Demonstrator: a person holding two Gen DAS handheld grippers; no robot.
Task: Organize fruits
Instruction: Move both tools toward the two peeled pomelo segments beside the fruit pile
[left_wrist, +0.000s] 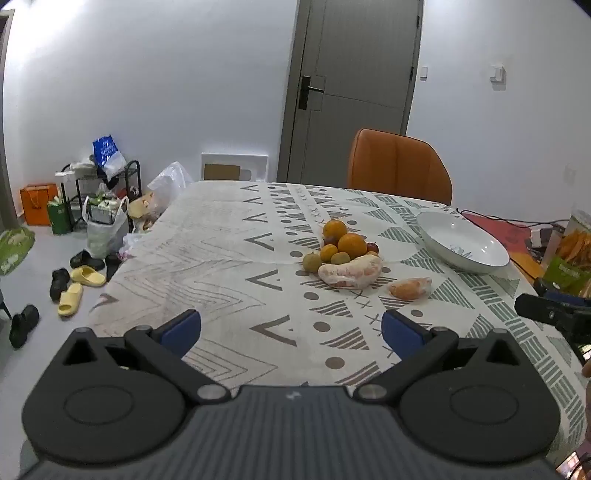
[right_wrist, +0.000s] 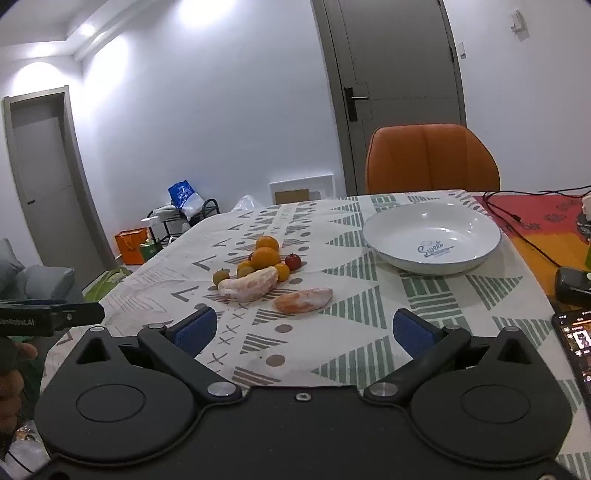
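Fruits (right_wrist: 264, 271) lie heaped on the bench (right_wrist: 351, 317), beside the empty bowl (right_wrist: 432, 236); left tool (left_wrist: 291, 332) and right tool (right_wrist: 303, 330) gape, holding nothing.

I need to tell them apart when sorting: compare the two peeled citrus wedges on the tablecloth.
The larger wedge is paler, pinkish white, while the smaller wedge is deeper orange. The larger wedge lies against the pile of oranges; the smaller wedge lies apart, nearer the white bowl. Both are peeled, curved, and rest flat on the tablecloth, untouched by either gripper.
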